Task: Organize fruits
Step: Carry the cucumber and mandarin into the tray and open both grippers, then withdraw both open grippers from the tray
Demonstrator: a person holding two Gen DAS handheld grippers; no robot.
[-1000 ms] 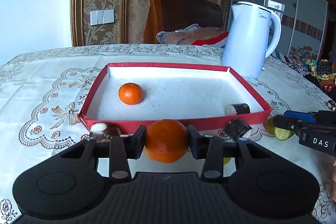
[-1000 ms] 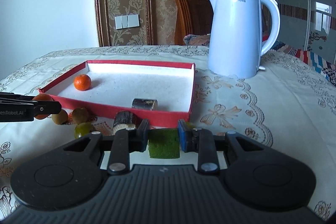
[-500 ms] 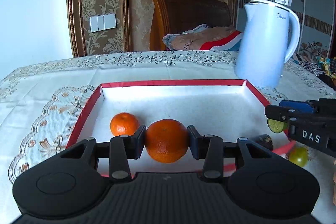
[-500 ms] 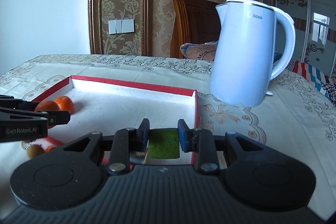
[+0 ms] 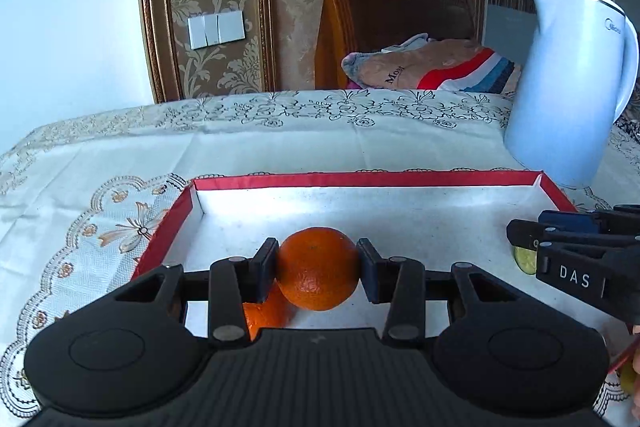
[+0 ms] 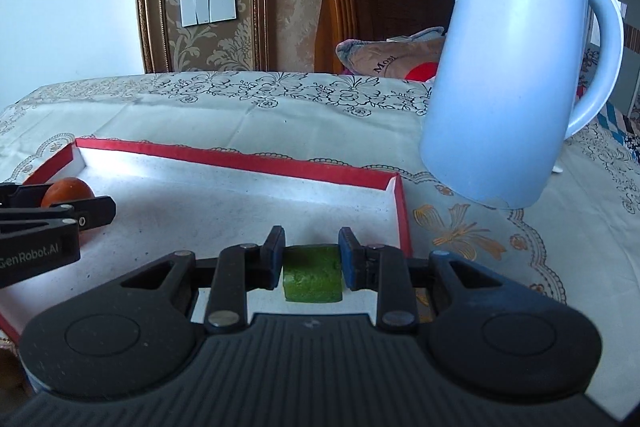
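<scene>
Lace cloth covers the desk (image 5: 280, 143). Over the red tray (image 5: 360, 179), the left tool (image 5: 318, 269) is clamped on an orange (image 5: 318, 267) above a second orange (image 5: 266, 315); released there, it could roll. The right tool (image 6: 312, 263) grips a green fruit chunk (image 6: 313, 273) near the tray's right wall (image 6: 402, 215), where it might drop outside.

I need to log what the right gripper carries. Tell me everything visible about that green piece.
The green piece is a blocky chunk with dark green, finely mottled skin. It is clamped on both sides by the right gripper, held above the white floor of the red-rimmed tray, near the tray's right wall. The left wrist view shows a pale cut face.
</scene>
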